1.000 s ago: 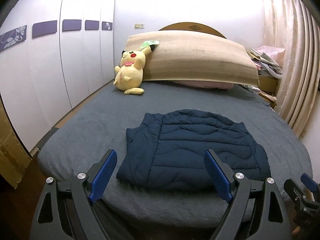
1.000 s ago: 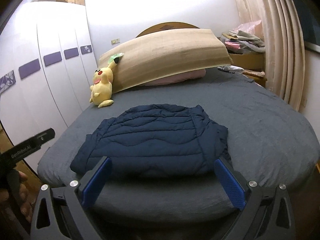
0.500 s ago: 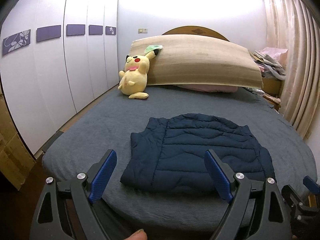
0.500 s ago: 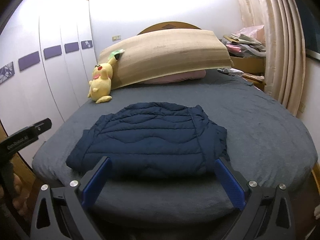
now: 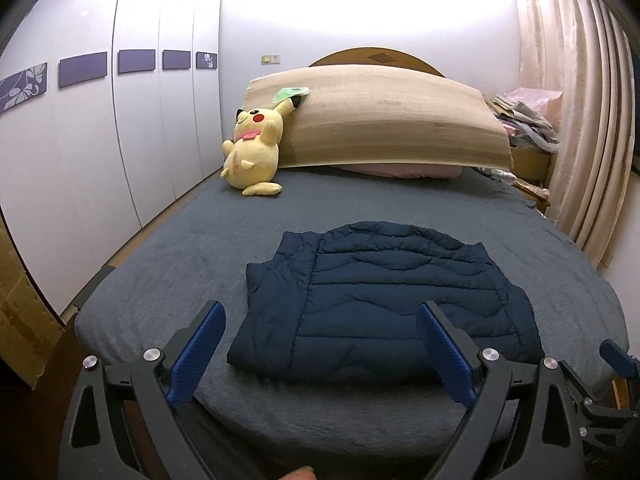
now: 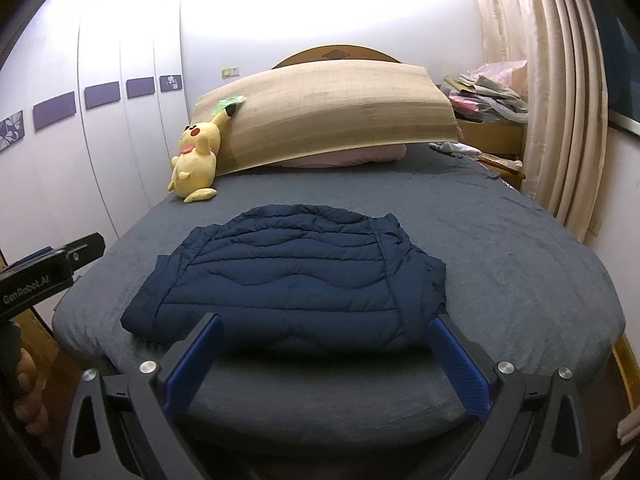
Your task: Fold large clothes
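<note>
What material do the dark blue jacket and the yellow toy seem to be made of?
The dark blue quilted jacket looks like thin synthetic shell with padding: stitched wavy puffy channels, slight sheen. The yellow stuffed toy looks like soft plush fabric: matte, fuzzy, rounded shape. The exact fibres cannot be told.

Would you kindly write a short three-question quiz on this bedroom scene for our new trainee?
1. True or false: the navy jacket lies folded on the bed.
2. What does the yellow plush toy lean against: A) curtain, B) tan mat, C) wardrobe?
3. Fill in: the left gripper and right gripper both hold ____.

Key: 1 true; 2 B, the tan mat; 3 nothing, both stand open.
</note>
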Tool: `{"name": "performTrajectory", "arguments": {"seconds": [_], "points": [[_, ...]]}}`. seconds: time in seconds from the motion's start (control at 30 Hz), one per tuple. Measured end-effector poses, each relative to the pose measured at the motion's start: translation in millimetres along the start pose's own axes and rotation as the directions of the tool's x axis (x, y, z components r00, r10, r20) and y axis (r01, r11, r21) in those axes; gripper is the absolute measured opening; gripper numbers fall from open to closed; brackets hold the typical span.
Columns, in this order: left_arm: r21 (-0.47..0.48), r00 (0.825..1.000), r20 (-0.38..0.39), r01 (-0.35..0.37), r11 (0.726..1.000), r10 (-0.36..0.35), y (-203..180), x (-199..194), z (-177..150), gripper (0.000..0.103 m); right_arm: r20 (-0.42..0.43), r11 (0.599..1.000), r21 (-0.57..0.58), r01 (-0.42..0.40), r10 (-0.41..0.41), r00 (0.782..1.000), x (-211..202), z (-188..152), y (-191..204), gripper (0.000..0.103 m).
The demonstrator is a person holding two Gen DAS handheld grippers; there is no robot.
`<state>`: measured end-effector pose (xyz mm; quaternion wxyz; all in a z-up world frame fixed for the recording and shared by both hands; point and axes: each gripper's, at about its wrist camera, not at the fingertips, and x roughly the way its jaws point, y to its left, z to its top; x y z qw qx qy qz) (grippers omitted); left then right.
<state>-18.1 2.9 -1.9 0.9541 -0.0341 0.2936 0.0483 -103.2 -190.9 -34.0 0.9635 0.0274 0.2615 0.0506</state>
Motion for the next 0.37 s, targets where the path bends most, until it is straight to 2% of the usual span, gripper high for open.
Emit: {"name": "performTrajectory", "arguments": {"seconds": [0.37], "points": [[0.006,0.999,-0.003,0.035,0.999,-0.035,-3.1,-0.9,-1.3,0.096,-0.001,1.0,-0.005,0.012,-0.012,1.0,1.6,-0.1,0.5,0.103]]}}
